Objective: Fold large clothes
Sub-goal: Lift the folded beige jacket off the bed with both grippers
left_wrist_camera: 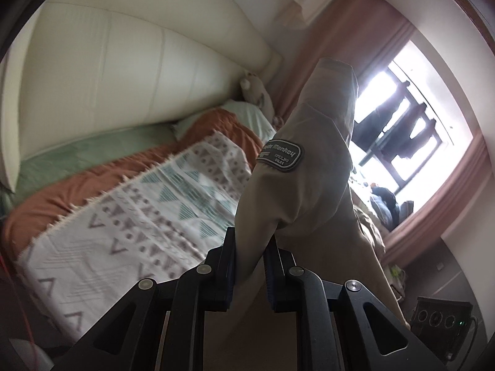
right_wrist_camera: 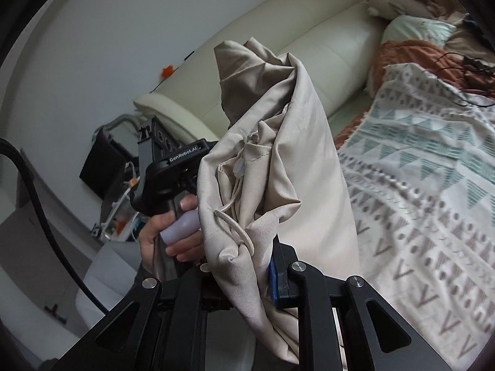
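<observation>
A beige jacket with a grey sleeve patch hangs in the air above the bed. My left gripper is shut on a fold of it near the sleeve. In the right wrist view the same beige jacket is bunched, with a drawcord showing, and my right gripper is shut on it; its left finger is hidden behind the cloth. The left gripper body, held by a hand, shows just left of the cloth in the right wrist view.
A bed with a white patterned blanket and an orange cover lies below, against a cream padded headboard. Pillows lie at the head. A window with pink curtains is on the right. A black device stands by the bed.
</observation>
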Available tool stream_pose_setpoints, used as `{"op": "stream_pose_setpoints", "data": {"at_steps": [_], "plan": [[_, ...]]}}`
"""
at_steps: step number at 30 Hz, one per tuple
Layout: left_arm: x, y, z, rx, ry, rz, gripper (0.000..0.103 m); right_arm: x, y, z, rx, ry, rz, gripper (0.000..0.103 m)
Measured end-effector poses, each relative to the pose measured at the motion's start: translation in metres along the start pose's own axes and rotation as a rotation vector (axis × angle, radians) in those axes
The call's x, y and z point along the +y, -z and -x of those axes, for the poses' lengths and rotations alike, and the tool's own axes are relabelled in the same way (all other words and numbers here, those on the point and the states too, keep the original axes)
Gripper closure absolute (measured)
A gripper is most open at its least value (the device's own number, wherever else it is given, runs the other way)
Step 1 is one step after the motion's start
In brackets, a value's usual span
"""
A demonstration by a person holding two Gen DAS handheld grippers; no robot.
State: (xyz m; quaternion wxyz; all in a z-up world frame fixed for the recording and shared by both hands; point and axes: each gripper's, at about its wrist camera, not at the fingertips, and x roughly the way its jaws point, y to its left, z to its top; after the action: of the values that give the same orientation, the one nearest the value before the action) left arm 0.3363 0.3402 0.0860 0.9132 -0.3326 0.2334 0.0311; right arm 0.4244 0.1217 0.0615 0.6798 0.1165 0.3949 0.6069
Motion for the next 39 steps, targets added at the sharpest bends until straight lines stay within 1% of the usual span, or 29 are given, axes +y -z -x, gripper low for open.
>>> {"op": "stream_pose_setpoints", "data": {"at_steps": [6,12,15,18,21,24,28,31,35,36,38,39], "plan": [[0.038,-0.019,0.043,-0.06,-0.095,0.003,0.087,0.029,-0.004,-0.066,0.043,-0.069,0.035,0.086],[0.077,-0.036,0.077,-0.095,-0.19,0.02,0.087,0.053,-0.006,-0.128,0.091,-0.143,0.06,0.086],[0.096,-0.04,0.085,-0.093,-0.248,0.029,0.087,0.061,-0.004,-0.159,0.124,-0.17,0.066,0.086],[0.11,-0.047,0.085,-0.086,-0.3,0.03,0.087,0.059,-0.001,-0.184,0.144,-0.216,0.047,0.086],[0.12,-0.054,0.07,-0.063,-0.344,0.014,0.087,0.049,0.002,-0.207,0.152,-0.255,0.018,0.086],[0.131,-0.058,0.042,-0.029,-0.382,0.011,0.087,0.024,0.003,-0.221,0.149,-0.259,-0.023,0.086],[0.153,-0.063,-0.009,0.004,-0.414,0.03,0.087,-0.032,-0.004,-0.234,0.128,-0.225,-0.099,0.086],[0.167,-0.067,-0.046,0.02,-0.445,0.043,0.087,-0.082,-0.012,-0.237,0.094,-0.21,-0.197,0.087],[0.176,-0.076,-0.085,0.059,-0.484,0.046,0.087,-0.126,-0.021,-0.24,0.074,-0.172,-0.256,0.088],[0.177,-0.077,-0.093,0.074,-0.498,0.042,0.085,-0.133,-0.023,-0.243,0.073,-0.164,-0.262,0.088],[0.178,-0.077,-0.109,0.082,-0.551,0.001,0.074,-0.148,-0.024,-0.247,0.074,-0.136,-0.264,0.088],[0.175,-0.076,-0.113,0.076,-0.58,-0.027,0.064,-0.156,-0.023,-0.251,0.073,-0.116,-0.263,0.088]]}}
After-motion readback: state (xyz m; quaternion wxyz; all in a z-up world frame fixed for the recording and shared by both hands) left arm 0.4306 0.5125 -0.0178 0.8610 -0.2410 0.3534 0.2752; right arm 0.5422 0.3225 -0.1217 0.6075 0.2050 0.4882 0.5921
